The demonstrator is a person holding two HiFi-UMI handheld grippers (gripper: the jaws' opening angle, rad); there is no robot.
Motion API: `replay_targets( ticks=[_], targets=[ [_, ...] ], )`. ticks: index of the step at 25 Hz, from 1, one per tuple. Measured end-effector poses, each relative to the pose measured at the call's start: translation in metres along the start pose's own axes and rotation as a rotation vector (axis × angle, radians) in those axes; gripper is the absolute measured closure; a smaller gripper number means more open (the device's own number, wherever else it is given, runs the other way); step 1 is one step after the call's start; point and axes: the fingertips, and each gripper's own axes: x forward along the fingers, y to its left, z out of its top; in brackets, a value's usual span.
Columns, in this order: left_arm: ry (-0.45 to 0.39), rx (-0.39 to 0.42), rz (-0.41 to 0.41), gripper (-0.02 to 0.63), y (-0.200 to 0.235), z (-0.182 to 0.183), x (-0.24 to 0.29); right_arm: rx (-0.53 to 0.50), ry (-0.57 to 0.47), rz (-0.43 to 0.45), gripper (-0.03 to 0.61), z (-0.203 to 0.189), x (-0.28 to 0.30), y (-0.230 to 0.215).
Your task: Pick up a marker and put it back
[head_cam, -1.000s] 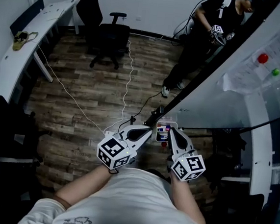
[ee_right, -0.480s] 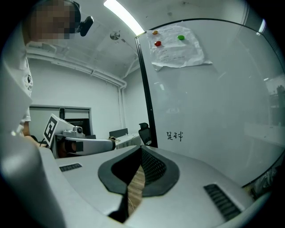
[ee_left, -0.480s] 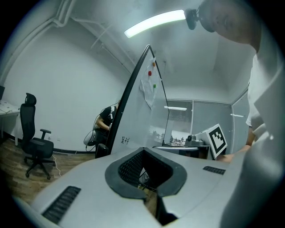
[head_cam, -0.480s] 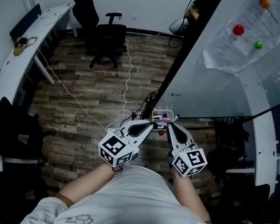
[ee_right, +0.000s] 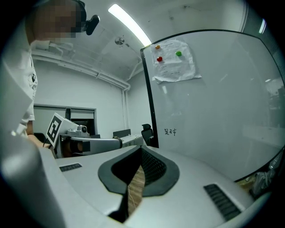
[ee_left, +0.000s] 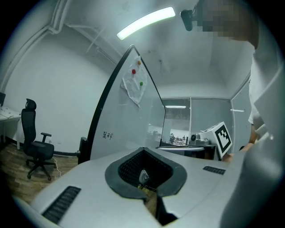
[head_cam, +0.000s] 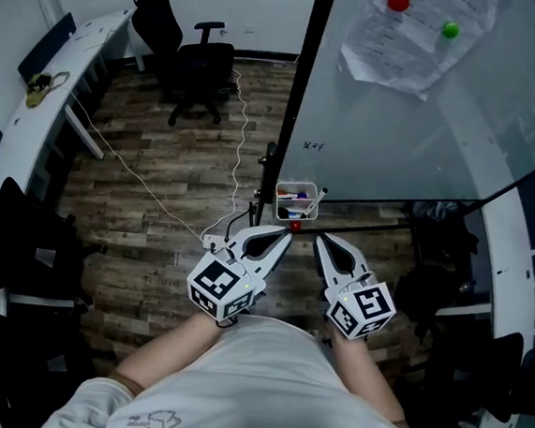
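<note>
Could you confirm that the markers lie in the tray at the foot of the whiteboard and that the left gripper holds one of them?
Not quite: the left gripper holds nothing; the left gripper view shows its fingers shut and empty. The markers do lie in the tray at the foot of the whiteboard.

Left gripper (ee_left: 143,150) with fingers (ee_left: 84,182) pressed together — whiteboard (ee_left: 129,129) ahead, office chair (ee_left: 38,149) at left.

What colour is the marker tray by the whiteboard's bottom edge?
White; the marker tray shows best in the head view.
</note>
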Motion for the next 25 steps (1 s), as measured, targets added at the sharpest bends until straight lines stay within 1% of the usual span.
replay_targets(
  ticks=[2, 6, 11, 15, 20, 25],
  targets=[
    [0.000, 0.006, -0.001, 0.609, -0.016, -0.010, -0.002, -0.006, -0.004, 0.004, 0.568, -0.006, -0.015, 0.006],
    [0.019, -0.019, 0.005, 0.609, -0.044, -0.029, -0.005, 0.007, 0.007, 0.015, 0.568, -0.022, -0.050, 0.017],
    [0.021, -0.005, 0.015, 0.609, -0.089, -0.032, -0.016, 0.017, -0.003, 0.025, 0.568, -0.021, -0.091, 0.031],
    [0.028, 0.011, 0.023, 0.609, -0.121, -0.040, -0.032, 0.018, -0.012, 0.045, 0.568, -0.027, -0.120, 0.048],
    [0.037, 0.006, 0.025, 0.609, -0.147, -0.052, -0.053, 0.025, -0.007, 0.041, 0.568, -0.036, -0.148, 0.068],
    [0.030, 0.013, 0.014, 0.609, -0.167, -0.051, -0.061, 0.023, -0.019, 0.038, 0.568, -0.036, -0.168, 0.078]
  ],
)
